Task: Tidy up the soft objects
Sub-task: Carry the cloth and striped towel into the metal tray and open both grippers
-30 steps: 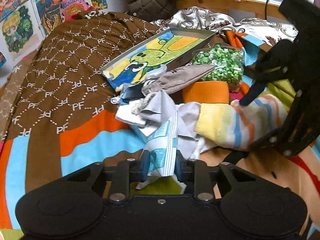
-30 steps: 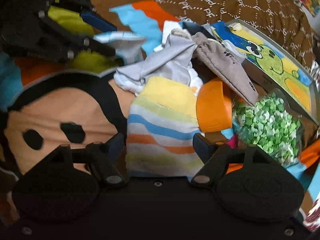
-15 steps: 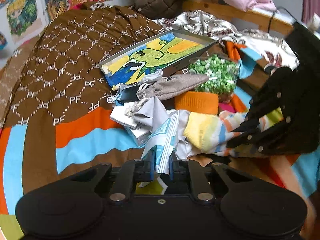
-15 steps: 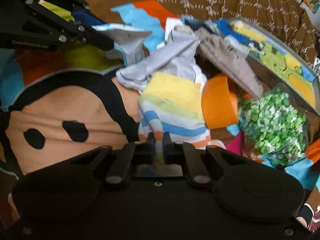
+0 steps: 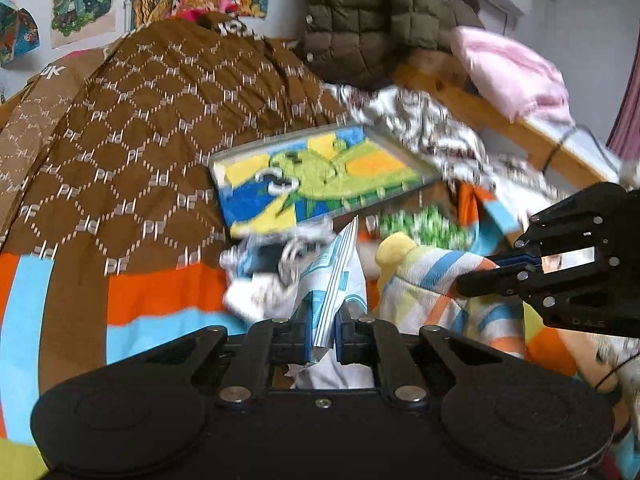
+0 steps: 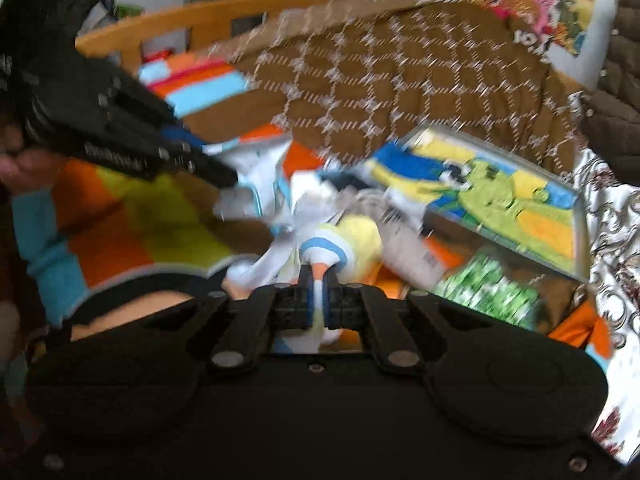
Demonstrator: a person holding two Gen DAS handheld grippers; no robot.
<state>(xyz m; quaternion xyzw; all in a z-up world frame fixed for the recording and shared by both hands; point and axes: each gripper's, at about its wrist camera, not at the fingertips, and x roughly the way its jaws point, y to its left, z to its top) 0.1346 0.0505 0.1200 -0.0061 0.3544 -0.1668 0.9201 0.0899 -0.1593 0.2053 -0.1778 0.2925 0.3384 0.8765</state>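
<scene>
A pile of small clothes lies on a colourful bed. My left gripper (image 5: 323,330) is shut on a white cloth with teal print (image 5: 336,272), lifting it off the pile. My right gripper (image 6: 318,302) is shut on a striped yellow, blue and orange sock (image 6: 348,240) and holds it raised. In the left wrist view the right gripper (image 5: 476,274) comes in from the right, pinching that striped sock (image 5: 424,276). In the right wrist view the left gripper (image 6: 228,178) enters from the left with the white cloth (image 6: 260,188). Both views are blurred by motion.
A cartoon puzzle tray (image 5: 320,176) lies behind the pile, with a bag of green pieces (image 5: 420,224) beside it. A brown patterned quilt (image 5: 140,140) covers the far bed. A dark jacket (image 5: 372,12) and pink cloth (image 5: 508,72) hang on the wooden rail.
The right gripper closed on the striped sock, then both grippers rose, pulling the white cloth and the sock up from the pile. The views tilted up toward the wall.
</scene>
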